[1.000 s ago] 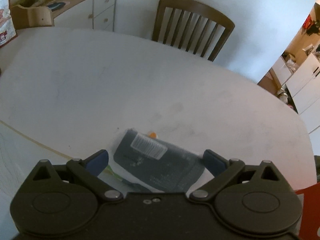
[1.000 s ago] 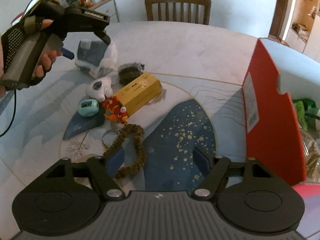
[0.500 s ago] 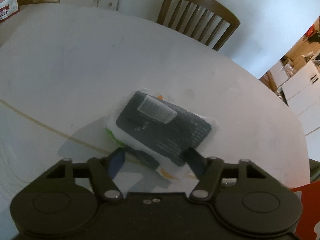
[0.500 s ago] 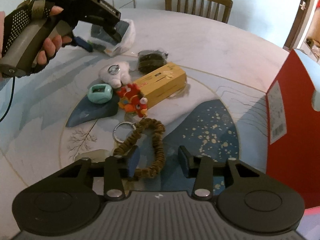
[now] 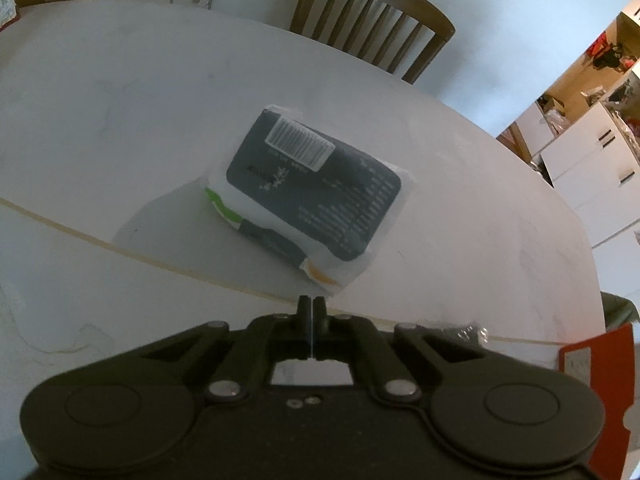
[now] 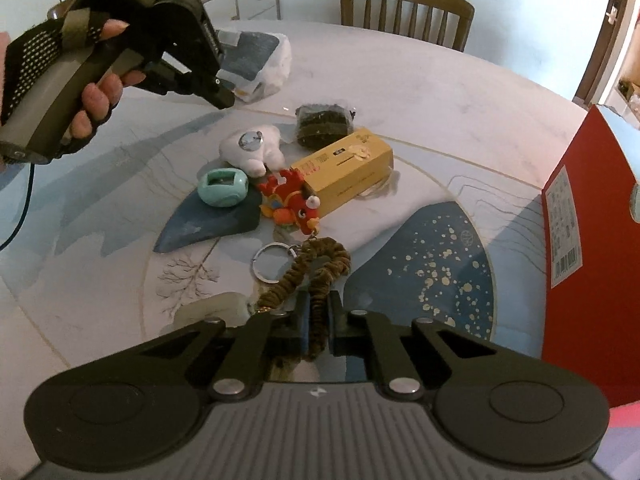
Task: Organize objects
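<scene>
Right tongs (image 6: 318, 322) clamped on brown scrunchie strap (image 6: 308, 276) near the worktop (image 6: 420, 92) edge; left tongs (image 5: 311, 308) pinched together on wipes packet (image 5: 312, 196) corner.

The left gripper (image 5: 311, 307) is matte black, with 2 round housings, 2 silver pivot pins and 2 small screws set near its centre. The right gripper (image 6: 318, 326) has the same black linkages and 2 silver pins, but a ribbed grey top plate bearing a small white mark; its pads (image 6: 305, 322) are blue. From the right wrist view, the left unit shows a grey handle, an olive strap, perforated black mesh and a thin black cable (trailing below the hand (image 6: 94, 98)).
</scene>
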Demonstrator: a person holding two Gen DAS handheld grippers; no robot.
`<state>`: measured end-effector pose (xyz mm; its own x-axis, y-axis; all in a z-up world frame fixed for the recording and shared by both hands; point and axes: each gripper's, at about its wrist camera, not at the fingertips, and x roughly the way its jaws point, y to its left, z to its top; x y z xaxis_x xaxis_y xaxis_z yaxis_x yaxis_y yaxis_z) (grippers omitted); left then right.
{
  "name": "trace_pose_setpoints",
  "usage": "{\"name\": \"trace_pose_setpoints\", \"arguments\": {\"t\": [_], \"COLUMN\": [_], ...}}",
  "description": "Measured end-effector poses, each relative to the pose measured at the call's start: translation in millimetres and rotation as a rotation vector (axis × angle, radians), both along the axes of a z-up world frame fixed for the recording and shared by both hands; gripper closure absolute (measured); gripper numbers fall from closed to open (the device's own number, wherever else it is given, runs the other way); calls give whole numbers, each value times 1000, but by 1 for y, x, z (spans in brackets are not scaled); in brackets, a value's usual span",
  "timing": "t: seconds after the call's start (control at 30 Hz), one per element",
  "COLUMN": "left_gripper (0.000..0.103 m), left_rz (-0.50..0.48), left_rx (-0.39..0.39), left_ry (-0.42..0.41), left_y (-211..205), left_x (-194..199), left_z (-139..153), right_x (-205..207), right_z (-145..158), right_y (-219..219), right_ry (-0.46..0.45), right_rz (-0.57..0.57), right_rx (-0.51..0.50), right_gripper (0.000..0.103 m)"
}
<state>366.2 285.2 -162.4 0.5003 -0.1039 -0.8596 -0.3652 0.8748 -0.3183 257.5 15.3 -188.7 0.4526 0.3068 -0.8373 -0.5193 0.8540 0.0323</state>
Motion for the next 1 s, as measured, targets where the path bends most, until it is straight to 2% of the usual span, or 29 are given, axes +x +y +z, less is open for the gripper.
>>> {"name": "trace_pose_setpoints", "arguments": {"t": [0.07,0.2,0.23,0.27,0.3,0.33,0.4,0.47,0.7,0.8,1.0], "left_gripper": [91,82,75,62,53,39,32,21,17,17,16], "left_rz": [-9,-25,-23,-16,-2,14,46,82,218,243,278], "left_rx": [-1,23,27,30,24,20,14,-6,-19,-22,25], "left_ry": [-5,-24,-28,-30,-34,-39,-53,-33,34,88,161], "left_y": [1,2,3,3,6,7,11,14,18,16,13], "left_x": [-2,-4,-4,-4,-2,1,7,20,56,71,90], "left_z": [8,28,32,36,41,44,54,60,60,49,23], "right_x": [-1,-4,-4,-5,-6,-6,-6,-6,-7,-7,-6], "right_z": [2,9,11,13,14,15,15,14,14,12,9], "right_y": [-3,-11,-13,-15,-17,-19,-22,-23,-26,-26,-27], "right_ry": [11,25,27,28,27,28,32,36,34,33,37], "right_rz": [-9,-32,-35,-38,-42,-44,-51,-58,-62,-60,-58], "right_rx": [17,64,73,80,84,87,88,90,95,90,81], "right_gripper": [96,96,96,96,96,96,96,96,96,96,96]}}
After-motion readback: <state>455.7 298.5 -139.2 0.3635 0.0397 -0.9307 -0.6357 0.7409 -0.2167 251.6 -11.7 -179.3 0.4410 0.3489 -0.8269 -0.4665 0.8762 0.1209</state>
